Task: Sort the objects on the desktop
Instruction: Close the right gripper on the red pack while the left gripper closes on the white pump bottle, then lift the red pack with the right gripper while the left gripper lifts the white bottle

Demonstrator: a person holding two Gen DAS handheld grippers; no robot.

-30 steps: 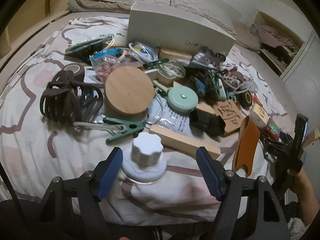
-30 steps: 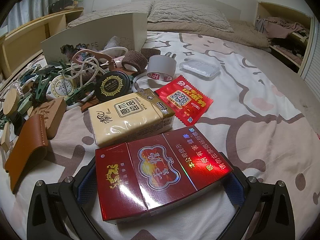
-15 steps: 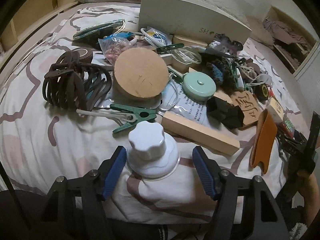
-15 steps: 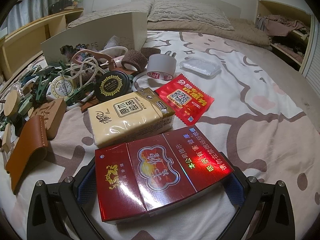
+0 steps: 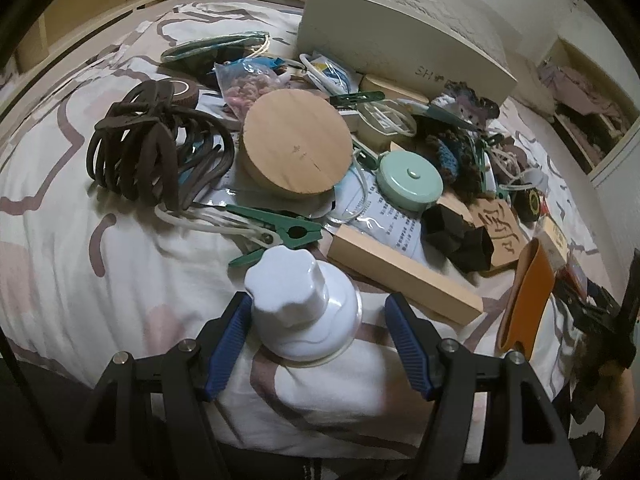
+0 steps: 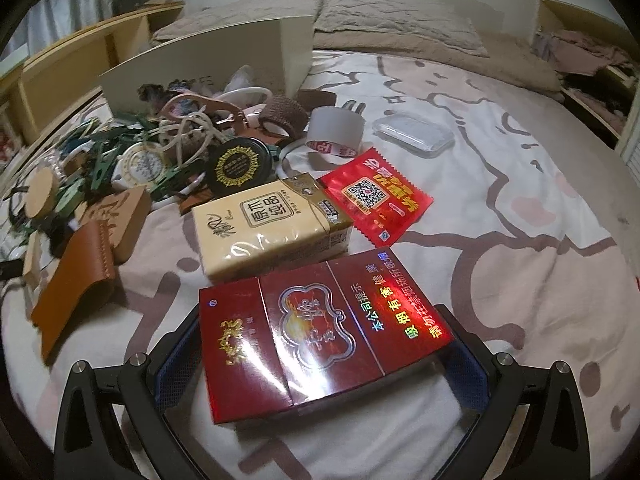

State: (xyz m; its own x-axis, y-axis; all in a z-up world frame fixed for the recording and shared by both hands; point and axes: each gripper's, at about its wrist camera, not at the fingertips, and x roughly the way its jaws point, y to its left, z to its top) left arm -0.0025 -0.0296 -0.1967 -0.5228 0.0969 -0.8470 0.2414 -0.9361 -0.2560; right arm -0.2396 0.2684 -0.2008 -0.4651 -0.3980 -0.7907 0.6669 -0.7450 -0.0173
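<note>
On the bed | left gripper [image 5: 316,322] tilted down, parted around white bottle [image 5: 306,312] | right gripper [image 6: 320,354] clamps red carton [image 6: 320,330]

A round lid of pale matt wood [image 5: 297,143] lay mid-frame in the left view, above a glossy white plastic bottle [image 5: 305,306]. In the right view's lower centre, a dark red cigarette carton [image 6: 320,332] shone with glossy film; left of it sat a smooth tan leather sleeve [image 6: 74,280] on matt patterned cloth bedding [image 6: 520,208].

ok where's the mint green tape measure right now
In the left wrist view, the mint green tape measure sits right of centre, just right of the round wooden lid on a printed sheet.
</note>
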